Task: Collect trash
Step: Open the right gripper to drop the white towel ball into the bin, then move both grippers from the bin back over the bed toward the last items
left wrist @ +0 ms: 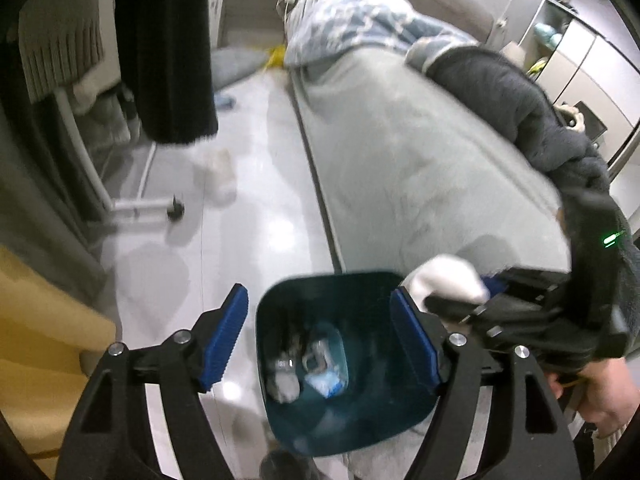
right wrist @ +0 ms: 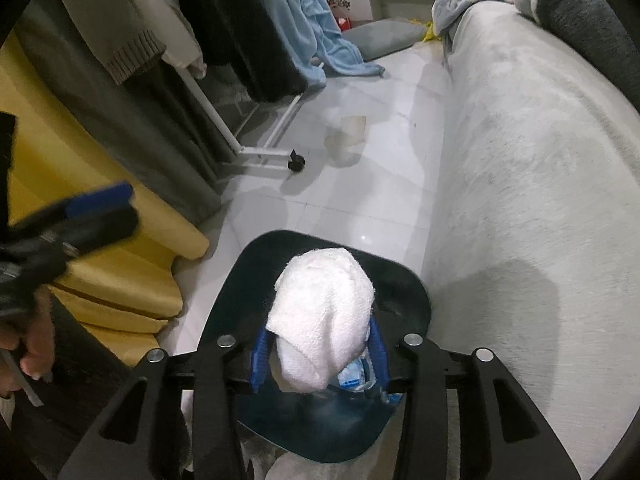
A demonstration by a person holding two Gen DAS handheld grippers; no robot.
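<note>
**Right wrist: wad over the bin**

Right wrist view is showing your right gripper (right wrist: 318, 358) holding a white paper wad (right wrist: 322, 320) between narrowly parted pads, over the dark bin (right wrist: 404, 292) on the floor. Your left gripper (left wrist: 320, 340) is hanging wide open and empty above that bin (left wrist: 362, 412), trash (left wrist: 316, 368) lying inside.

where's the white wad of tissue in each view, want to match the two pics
Left wrist view: white wad of tissue sits right of centre, just past the bin's right rim, at the right gripper.
Right wrist view: it fills the lower centre, between the blue pads above the bin.
Shared landmark: the dark blue trash bin.
</note>
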